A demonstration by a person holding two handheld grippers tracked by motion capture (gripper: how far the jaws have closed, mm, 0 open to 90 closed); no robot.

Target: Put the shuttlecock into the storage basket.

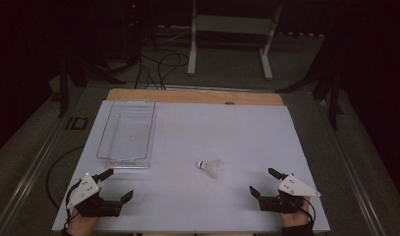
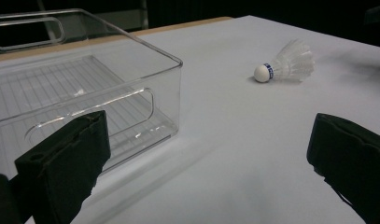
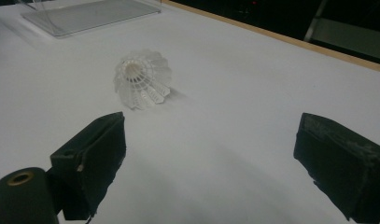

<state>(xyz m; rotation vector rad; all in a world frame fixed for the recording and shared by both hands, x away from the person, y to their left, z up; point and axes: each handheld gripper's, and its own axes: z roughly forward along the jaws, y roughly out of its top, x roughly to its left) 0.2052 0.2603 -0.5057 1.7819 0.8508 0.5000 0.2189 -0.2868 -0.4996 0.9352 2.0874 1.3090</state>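
Observation:
A white shuttlecock (image 1: 211, 167) lies on its side near the middle of the white table, its cork tip pointing left. The left gripper view has the shuttlecock (image 2: 285, 65) far off to the right; the right gripper view looks into the skirt of the shuttlecock (image 3: 142, 85). A clear plastic bin (image 1: 127, 132) stands empty at the left. My left gripper (image 1: 117, 185) rests open at the front left corner, just short of the bin (image 2: 85, 88). At the front right my right gripper (image 1: 265, 183) is open too, its jaws wide apart with nothing between them.
The white tabletop (image 1: 227, 132) ends in a wooden strip (image 1: 192, 96) at the far edge. Beyond it are a white metal stand (image 1: 232, 29) and black cables (image 1: 160, 66) on the floor. Dark stand legs (image 1: 330, 88) flank the table.

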